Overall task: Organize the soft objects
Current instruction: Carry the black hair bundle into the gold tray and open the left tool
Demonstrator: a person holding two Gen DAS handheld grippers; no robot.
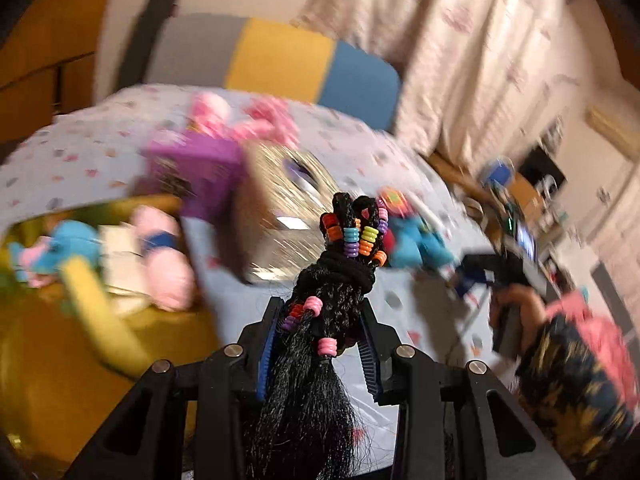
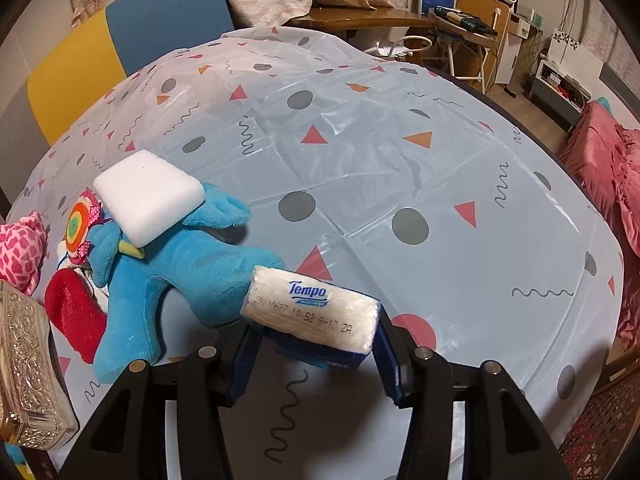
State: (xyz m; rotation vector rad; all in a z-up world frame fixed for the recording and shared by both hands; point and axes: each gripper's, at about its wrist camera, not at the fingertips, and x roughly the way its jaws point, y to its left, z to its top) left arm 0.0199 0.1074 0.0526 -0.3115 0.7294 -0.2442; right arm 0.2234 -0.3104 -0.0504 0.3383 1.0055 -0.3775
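My left gripper (image 1: 320, 320) is shut on a black braided hairpiece (image 1: 340, 280) strung with coloured beads, held above the table; its loose hair hangs toward the camera. Left of it stands a yellow basket (image 1: 60, 360) holding a blue plush, white and pink soft things. My right gripper (image 2: 312, 340) is shut on a white Tempo tissue pack (image 2: 312, 312), just above the patterned tablecloth (image 2: 380, 140). Beside it lies a blue plush toy (image 2: 180, 272) with a white sponge (image 2: 148, 196) resting on it. The left wrist view is blurred.
A purple box (image 1: 196, 176) and a glittery gold tissue box (image 1: 280, 208) stand behind the hairpiece; the gold box (image 2: 28, 372) also shows at left. A red sock (image 2: 76, 316), pink spotted plush (image 2: 20, 252) and round colourful toy (image 2: 78, 224) lie nearby. A person's hand (image 1: 516, 312) shows at right.
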